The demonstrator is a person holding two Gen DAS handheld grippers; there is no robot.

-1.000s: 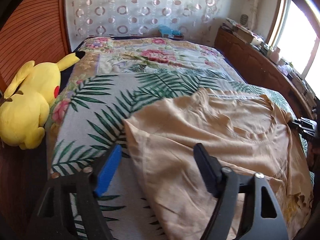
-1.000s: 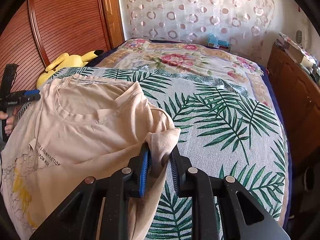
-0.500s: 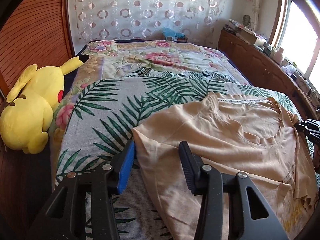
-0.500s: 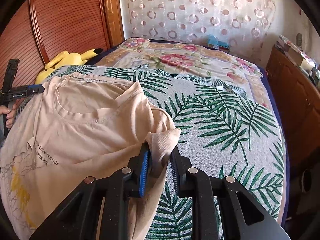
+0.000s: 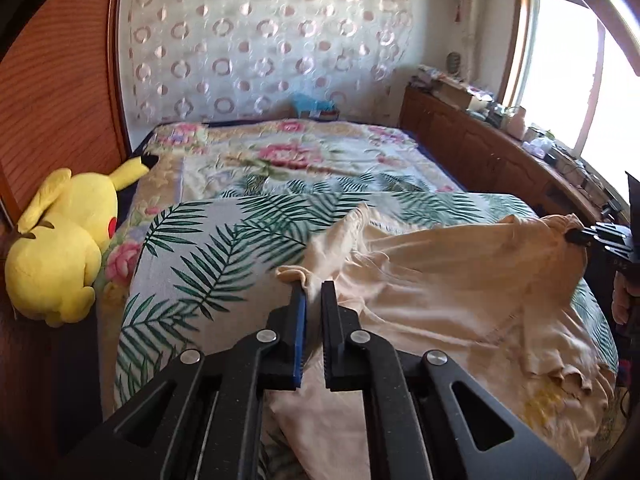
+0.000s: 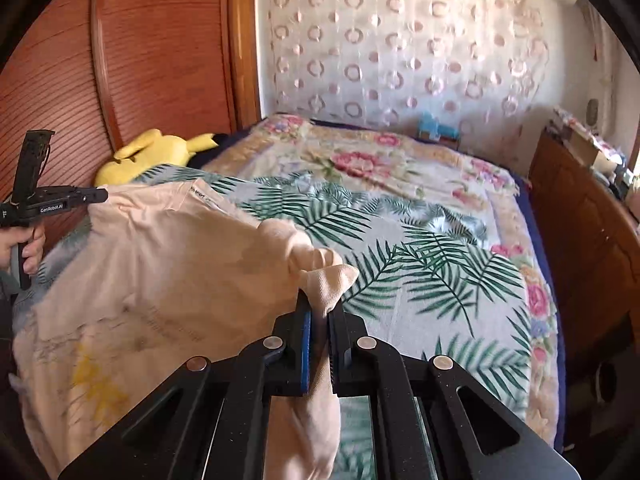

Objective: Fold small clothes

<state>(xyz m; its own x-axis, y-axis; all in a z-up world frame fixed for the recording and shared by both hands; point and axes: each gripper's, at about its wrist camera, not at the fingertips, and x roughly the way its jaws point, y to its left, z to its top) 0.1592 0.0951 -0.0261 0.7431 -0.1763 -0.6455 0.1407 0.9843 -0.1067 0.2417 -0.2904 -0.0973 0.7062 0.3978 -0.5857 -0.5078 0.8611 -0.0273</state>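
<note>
We have one beige T-shirt [image 5: 448, 280] on the palm-leaf bedspread [image 5: 208, 248], its near end at six o'clock in both wrist views and its collar toward twelve. We hold it at two points: our left gripper [image 5: 311, 292] is clenched on a bunched corner of cloth at the shirt's nine o'clock side, its jaws having just closed onto that fabric, and our right gripper [image 6: 318, 304] is clenched on a wad of sleeve at the three o'clock side. The cloth between the two grips is raised off the bed and sags in the middle, so we judge that we are at the lifting step that opens a fold, with no crease laid yet

Next we need to carry both corners together, at an even height and pace, toward twelve o'clock or across, keeping the span taut enough to land flat; a lopsided pull would likely wrinkle it

Counting outward: one shirt, two grippers, one bedspread over one floral quilt [image 5: 288, 156], one yellow plush toy [image 5: 60, 248] at nine o'clock, one wooden sideboard [image 5: 500, 160] at two o'clock, one curtain [image 5: 260, 40] at twelve
</note>
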